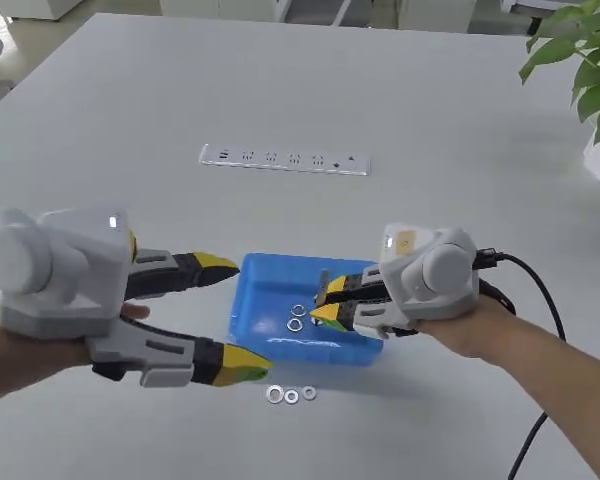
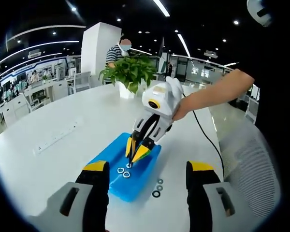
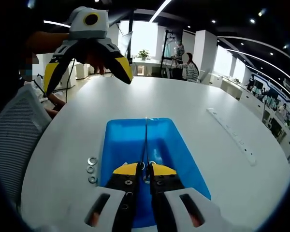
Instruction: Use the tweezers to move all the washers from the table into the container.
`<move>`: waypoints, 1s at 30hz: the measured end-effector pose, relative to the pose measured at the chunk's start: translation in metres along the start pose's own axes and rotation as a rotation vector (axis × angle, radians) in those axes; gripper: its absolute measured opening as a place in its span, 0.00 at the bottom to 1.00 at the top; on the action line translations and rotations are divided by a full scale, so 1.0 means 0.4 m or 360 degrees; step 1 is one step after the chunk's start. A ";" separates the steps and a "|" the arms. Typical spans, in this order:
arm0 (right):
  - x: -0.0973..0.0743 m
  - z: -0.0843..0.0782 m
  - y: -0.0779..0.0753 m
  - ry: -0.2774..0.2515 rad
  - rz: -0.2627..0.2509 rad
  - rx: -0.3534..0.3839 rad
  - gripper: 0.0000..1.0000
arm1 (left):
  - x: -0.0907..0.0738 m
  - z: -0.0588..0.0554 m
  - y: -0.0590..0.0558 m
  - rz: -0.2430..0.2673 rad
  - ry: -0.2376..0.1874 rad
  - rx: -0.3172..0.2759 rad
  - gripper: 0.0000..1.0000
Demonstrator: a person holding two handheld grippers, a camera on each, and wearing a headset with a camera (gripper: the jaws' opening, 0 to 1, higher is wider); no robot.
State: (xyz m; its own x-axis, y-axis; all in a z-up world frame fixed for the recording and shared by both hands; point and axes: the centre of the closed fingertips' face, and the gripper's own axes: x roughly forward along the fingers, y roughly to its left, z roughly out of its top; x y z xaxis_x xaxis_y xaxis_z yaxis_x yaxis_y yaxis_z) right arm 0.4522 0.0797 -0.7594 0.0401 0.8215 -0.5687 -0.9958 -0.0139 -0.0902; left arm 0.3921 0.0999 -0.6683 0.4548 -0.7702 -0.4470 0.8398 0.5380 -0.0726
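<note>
Far back on the white table (image 1: 410,90), a power strip (image 1: 283,159); at the right edge, leaves of a plant (image 1: 585,60). Right part of the blue container (image 1: 260,290) hidden behind the right gripper (image 1: 318,308), pinched nearly closed on thin tweezers (image 3: 146,140), tips over the container. Inside, 2 small silvery ring washers (image 1: 296,318). Just in front, on the table, 3 more in a row (image 1: 292,396). Left gripper (image 1: 245,318) wide apart, empty, beside the container.
</note>
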 end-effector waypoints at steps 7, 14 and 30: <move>0.001 -0.001 0.001 0.0008 0.0004 -0.0020 0.08 | 0.044 0.024 0.019 -0.0076 0.0009 0.0100 0.50; -0.002 -0.005 0.001 0.0019 0.0012 -0.0034 0.08 | 0.101 0.035 0.019 -0.0170 0.0042 0.0234 0.30; 0.004 -0.003 0.008 0.0039 0.0037 -0.0087 0.09 | 0.180 0.047 0.043 -0.0212 0.0115 0.0428 0.12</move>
State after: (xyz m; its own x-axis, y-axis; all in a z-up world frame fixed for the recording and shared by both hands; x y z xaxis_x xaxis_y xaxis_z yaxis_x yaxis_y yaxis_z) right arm 0.4492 0.0802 -0.7616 0.0199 0.8065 -0.5909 -0.9906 -0.0641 -0.1208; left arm 0.4448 0.0473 -0.6848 0.3214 -0.7963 -0.5125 0.9433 0.3166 0.0996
